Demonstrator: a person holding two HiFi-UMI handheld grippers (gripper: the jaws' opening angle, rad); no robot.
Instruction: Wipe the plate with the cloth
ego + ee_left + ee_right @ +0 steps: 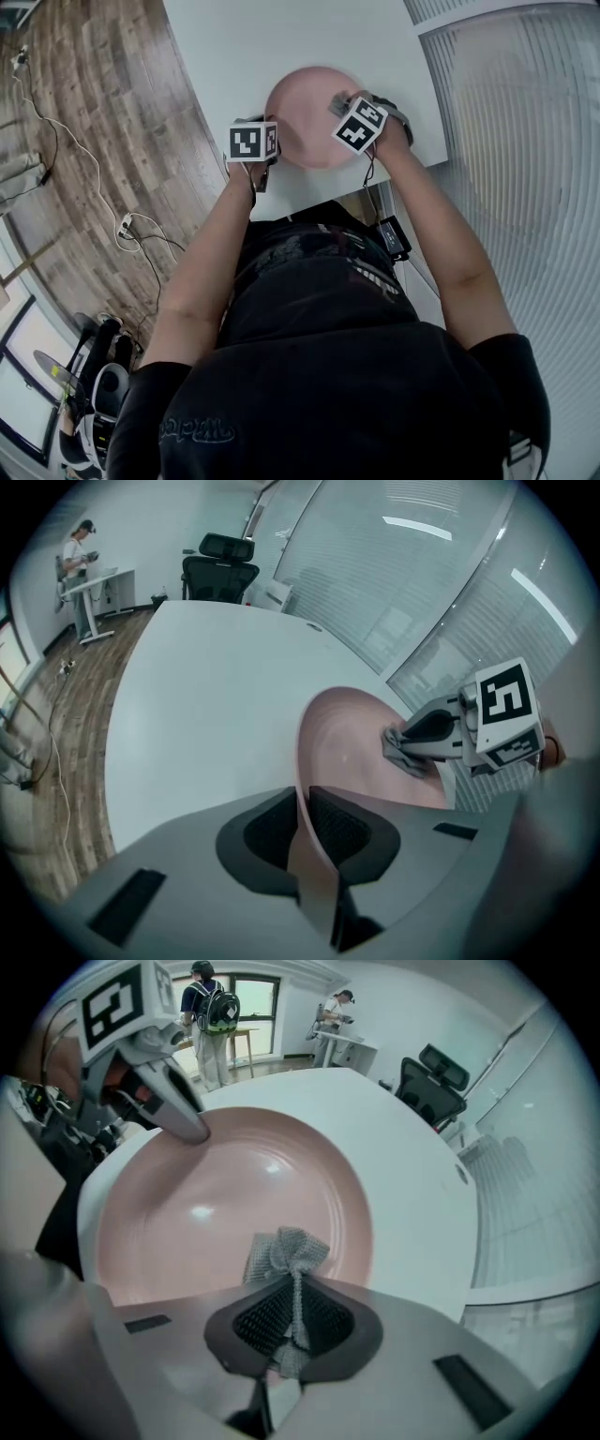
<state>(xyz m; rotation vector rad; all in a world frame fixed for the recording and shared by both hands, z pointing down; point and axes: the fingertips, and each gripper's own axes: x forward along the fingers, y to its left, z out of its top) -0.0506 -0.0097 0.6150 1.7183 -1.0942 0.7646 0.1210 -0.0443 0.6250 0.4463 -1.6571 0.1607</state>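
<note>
A pink plate (305, 103) lies near the front edge of the white table (216, 56). My left gripper (305, 810) is shut on the plate's near rim, and the rim (302, 761) runs up between its pads. In the right gripper view the left gripper (192, 1129) clamps the plate (197, 1213) at its far left edge. My right gripper (292, 1283) is shut on a bunched grey mesh cloth (286, 1252). The cloth rests on the plate's inner surface, near the rim on the right gripper's side. In the left gripper view the cloth (401, 754) sits against the plate (361, 752).
A black office chair (220, 564) stands beyond the table's far end. People stand at desks in the background (211, 1012). A frosted glass wall (525, 122) runs along the table's right side. Wooden floor with cables (84, 159) lies to the left.
</note>
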